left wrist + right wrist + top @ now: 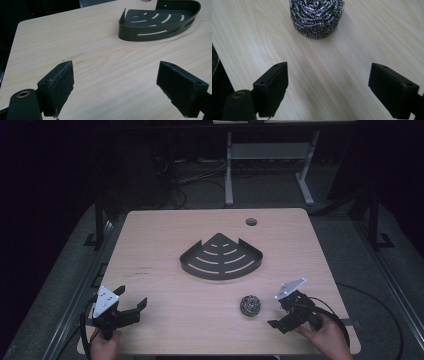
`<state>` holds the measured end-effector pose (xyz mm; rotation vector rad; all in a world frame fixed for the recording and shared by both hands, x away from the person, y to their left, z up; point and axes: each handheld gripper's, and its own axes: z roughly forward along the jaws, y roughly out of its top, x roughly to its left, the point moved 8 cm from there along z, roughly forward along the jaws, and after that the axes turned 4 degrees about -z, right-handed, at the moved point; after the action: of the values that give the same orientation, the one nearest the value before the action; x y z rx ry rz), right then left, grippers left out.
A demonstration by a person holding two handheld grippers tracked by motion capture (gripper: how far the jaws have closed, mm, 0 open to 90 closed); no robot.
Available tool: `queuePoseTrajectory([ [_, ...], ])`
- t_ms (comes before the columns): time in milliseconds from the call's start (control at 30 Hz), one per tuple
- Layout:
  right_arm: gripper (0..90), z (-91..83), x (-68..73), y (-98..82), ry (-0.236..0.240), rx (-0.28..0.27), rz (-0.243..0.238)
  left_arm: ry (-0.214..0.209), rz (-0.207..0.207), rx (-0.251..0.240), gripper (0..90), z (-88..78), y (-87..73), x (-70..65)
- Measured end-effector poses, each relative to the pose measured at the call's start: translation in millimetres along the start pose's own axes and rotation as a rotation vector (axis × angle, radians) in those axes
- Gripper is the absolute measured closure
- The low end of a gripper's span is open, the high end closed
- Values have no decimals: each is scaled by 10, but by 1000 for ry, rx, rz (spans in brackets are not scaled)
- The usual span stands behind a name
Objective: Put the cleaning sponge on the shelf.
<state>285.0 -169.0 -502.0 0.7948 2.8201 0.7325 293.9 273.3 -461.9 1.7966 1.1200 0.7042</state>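
A black slotted corner caddy lies empty on the middle of the wooden table. A steel wool scourer sits near the front right. My right gripper rests just right of the scourer, open and pointing at it. In the right gripper view the scourer lies a short way ahead of the open right gripper, with bare wood between the jaws. My left gripper stands open at the front left corner. In the left gripper view the left gripper is open and the caddy lies ahead to the right.
A round cable hole is at the table's far edge. Beyond the table stand white desk legs with cables on a dark floor. Cables trail off the table's front corners. A hand holds each gripper at the near edge.
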Motion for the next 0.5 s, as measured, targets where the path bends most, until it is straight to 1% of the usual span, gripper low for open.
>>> queuePoseTrajectory([
  [233, 151, 58, 45, 99, 20, 6, -2, -2, -1, 4, 138, 9, -13, 10],
  [500, 148, 105, 99, 256, 32, 12, -35, -3, 0, 1, 137, 7, -7, 11],
])
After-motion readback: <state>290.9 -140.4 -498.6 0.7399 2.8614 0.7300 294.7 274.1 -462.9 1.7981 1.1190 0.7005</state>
